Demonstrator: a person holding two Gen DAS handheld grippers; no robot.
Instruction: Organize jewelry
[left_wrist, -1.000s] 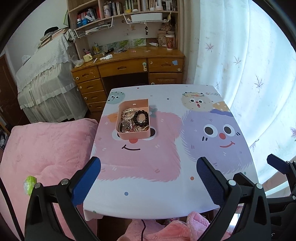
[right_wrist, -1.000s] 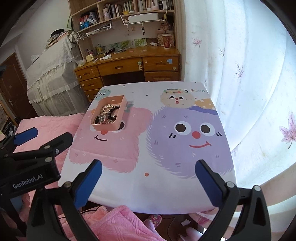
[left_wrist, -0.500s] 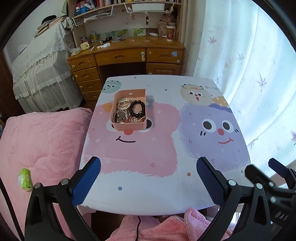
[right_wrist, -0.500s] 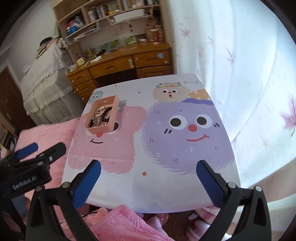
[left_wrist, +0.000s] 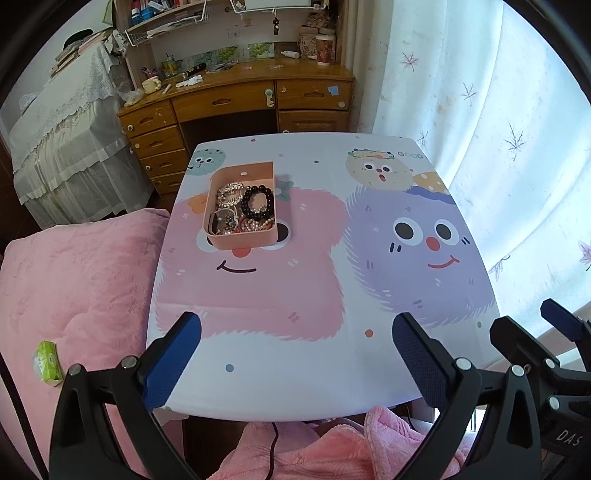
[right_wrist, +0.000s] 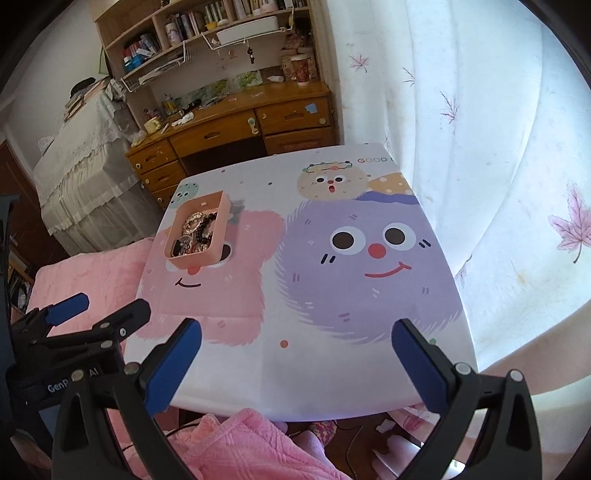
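A pink open box (left_wrist: 242, 236) (right_wrist: 195, 256) stands on the far left part of the cartoon-printed table (left_wrist: 317, 295) (right_wrist: 332, 295). It holds a black bead bracelet (left_wrist: 257, 201), a sparkly silver piece (left_wrist: 229, 194) and a tangle of pearl and metal jewelry (left_wrist: 240, 225). My left gripper (left_wrist: 295, 336) hangs open over the table's near edge, well short of the box, with nothing between its fingers. My right gripper (right_wrist: 295, 343) is open and empty too, above the near edge further right. In the right wrist view the left gripper (right_wrist: 85, 321) shows at lower left.
A pink quilted bed (left_wrist: 74, 288) lies left of the table, with a small green packet (left_wrist: 46, 362) on it. A wooden desk (left_wrist: 240, 96) with shelves stands beyond the table. White curtains (left_wrist: 498, 147) hang along the right. Pink clothing (left_wrist: 314, 454) sits below the near edge.
Both grippers have moved forward and tilted down, so the table and box loom larger and lower in view. Both stay open and empty; the box has not moved.
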